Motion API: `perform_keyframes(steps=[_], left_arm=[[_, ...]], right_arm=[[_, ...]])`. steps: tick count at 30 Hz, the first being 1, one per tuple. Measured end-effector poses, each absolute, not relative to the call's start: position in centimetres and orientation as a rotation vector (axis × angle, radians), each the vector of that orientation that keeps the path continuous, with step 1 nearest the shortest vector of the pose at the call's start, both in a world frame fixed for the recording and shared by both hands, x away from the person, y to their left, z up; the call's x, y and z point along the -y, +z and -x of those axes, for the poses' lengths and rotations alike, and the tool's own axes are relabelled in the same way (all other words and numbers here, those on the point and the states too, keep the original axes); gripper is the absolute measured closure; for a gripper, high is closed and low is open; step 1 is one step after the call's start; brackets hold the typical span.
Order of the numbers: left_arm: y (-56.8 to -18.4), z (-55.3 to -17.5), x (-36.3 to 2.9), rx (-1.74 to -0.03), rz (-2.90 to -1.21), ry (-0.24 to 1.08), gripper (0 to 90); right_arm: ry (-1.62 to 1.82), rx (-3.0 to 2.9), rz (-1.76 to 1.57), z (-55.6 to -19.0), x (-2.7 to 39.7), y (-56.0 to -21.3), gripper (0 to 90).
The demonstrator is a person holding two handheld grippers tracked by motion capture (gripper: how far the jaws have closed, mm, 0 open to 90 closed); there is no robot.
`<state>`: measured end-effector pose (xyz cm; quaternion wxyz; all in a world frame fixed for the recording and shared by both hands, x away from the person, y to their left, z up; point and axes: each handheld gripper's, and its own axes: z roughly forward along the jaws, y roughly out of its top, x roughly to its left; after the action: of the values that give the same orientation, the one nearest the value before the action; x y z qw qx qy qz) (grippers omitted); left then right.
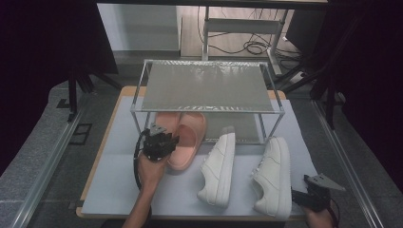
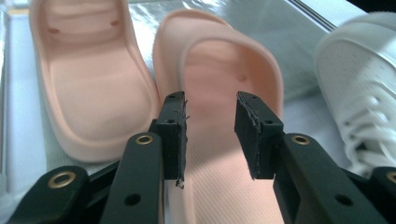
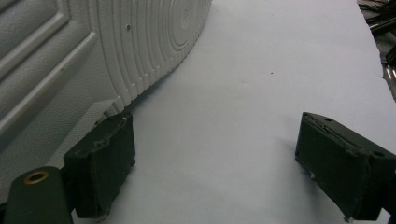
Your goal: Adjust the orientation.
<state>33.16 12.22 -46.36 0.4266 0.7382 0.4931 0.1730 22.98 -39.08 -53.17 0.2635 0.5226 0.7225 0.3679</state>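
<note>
Two pink slippers lie side by side at the front of the metal rack [image 1: 204, 88]: the left slipper [image 2: 88, 79] partly under the shelf, the right slipper [image 1: 186, 142] [image 2: 219, 70] sticking out onto the table. My left gripper [image 1: 164, 141] [image 2: 210, 123] hovers over the right slipper's heel end, open, with only the insole showing in the gap. Two white sneakers [image 1: 219, 166] [image 1: 274, 173] rest to the right. My right gripper [image 1: 304, 195] [image 3: 212, 140] stays low at the near right corner, open wide beside the ribbed sneaker sole [image 3: 116, 42].
A white sheet [image 3: 280, 70] covers the wooden table [image 1: 102, 156]. The two-tier rack has a bare top shelf. A white sneaker [image 2: 359, 84] lies close to the right of the left gripper. Cables and stand legs crowd the floor behind.
</note>
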Motion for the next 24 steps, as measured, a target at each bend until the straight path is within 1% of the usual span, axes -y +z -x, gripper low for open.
perform_keyframes(steps=[8,17,24], left_arm=[[-46.7,-30.6,-13.5,-1.172,-1.845,0.363,61.6],[-47.1,-27.9,-13.7,-1.117,-1.883,0.326,70.8],[-47.9,-26.1,-13.6,-1.093,-1.936,0.352,82.2]], right_arm=[[0.996,-1.951,-1.414,-23.0,39.1,-53.2,12.2],[0.996,-1.950,-1.414,-23.0,39.1,-53.2,12.1],[0.996,-1.950,-1.414,-23.0,39.1,-53.2,12.1]])
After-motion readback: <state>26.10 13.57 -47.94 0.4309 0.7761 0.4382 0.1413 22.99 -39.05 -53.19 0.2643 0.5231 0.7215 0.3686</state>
